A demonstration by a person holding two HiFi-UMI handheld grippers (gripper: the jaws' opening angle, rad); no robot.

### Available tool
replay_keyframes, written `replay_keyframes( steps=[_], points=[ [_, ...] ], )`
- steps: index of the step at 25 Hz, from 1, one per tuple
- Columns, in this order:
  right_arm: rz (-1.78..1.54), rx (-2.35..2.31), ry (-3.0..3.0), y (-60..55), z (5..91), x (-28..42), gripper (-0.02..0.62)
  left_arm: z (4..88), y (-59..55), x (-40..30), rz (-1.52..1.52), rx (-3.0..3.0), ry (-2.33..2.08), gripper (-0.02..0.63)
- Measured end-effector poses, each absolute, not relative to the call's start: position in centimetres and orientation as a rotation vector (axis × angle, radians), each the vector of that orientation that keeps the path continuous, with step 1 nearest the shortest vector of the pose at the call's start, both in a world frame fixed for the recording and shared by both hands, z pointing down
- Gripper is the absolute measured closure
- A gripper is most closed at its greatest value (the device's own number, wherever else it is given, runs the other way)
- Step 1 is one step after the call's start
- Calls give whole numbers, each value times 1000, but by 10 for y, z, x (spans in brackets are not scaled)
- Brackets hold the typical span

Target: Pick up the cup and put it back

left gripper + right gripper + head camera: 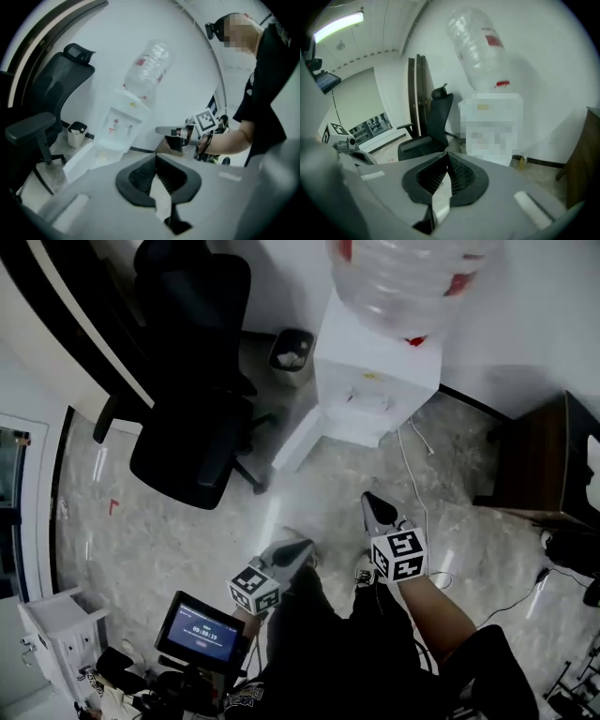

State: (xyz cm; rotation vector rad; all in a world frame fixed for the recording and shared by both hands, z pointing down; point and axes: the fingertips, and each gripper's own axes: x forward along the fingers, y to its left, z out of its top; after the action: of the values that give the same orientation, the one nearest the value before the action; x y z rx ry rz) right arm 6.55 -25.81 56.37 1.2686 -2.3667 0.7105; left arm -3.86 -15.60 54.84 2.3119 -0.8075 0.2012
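Notably, no cup showed near the water dispenser point(375, 381); left gripper point(298, 549) and right gripper point(372, 502) both stood closed, empty, so its handling went unjudged.

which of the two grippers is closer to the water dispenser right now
The right gripper: its tip reaches nearer the water dispenser, while the left gripper sits further back, toward the person.

I can't make out the cup in any of my three views: hidden or too small
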Motion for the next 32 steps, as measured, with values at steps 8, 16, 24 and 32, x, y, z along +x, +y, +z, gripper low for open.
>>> replay_keyframes(
  steps=[8, 16, 24, 32],
  points=[
    [599, 1036, -2531, -166, 438, 84, 588, 410, -107, 49, 69, 2333, -858, 601],
    [696, 1232, -2512, -105, 413, 95, 588, 375, -59, 36, 52, 2352, -764, 601],
    [773, 1447, -2457, -7, 401, 13, 588, 360, 33, -49, 93, 2511, -594, 601],
    [797, 1545, -2408, 66, 398, -54, 588, 360, 79, -134, 89, 2485, -564, 601]
  ],
)
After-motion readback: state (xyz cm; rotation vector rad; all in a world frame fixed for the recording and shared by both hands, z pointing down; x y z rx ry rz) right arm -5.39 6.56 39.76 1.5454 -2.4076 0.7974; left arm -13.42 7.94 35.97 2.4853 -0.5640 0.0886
